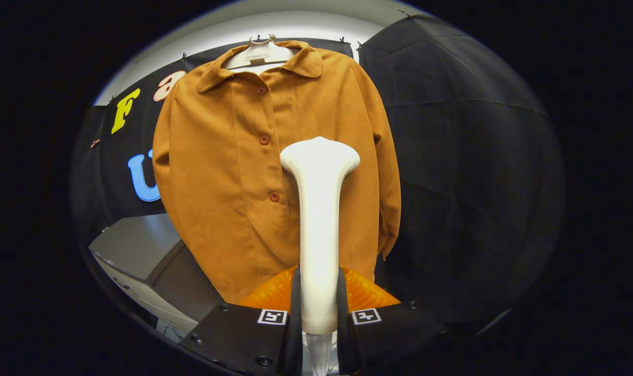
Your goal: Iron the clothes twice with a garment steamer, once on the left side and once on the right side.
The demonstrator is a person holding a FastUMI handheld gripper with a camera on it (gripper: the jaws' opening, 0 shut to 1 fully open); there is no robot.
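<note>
1. Gripper view: the jaws (pixel 319 313) are clenched on the handle of the garment steamer (pixel 319 219), one finger pressing each side of the white shaft. The steamer stands upright between the fingers, and its flared head rises just ahead of them.

2. Gripper view, position of the work: the steamer head sits in front of the shirt (pixel 274 172), just beside the button placket, roughly level with the two lower buttons. Contact between head and cloth cannot be told from this angle.

3. Gripper view, step in hand (judgement): the steamer is already picked up and presented to the garment, so this looks like the start or middle of one vertical pass. Which pass, left or right, cannot be told; the head lies near the centre line, on the side away from the grey cabinet (pixel 139 250).

4. Gripper view, next move (judgement): keep the grip firm, bring the head flat to the fabric, and draw it along one front panel in a straight vertical stroke, then shift across for the other panel.

5. Gripper view, the garment: a rust-orange, collared, button-front shirt with long sleeves, hung on a pale hanger (pixel 259 52) against the booth wall. The cloth hangs fairly smooth, with soft folds along the sleeve and hem.
</note>
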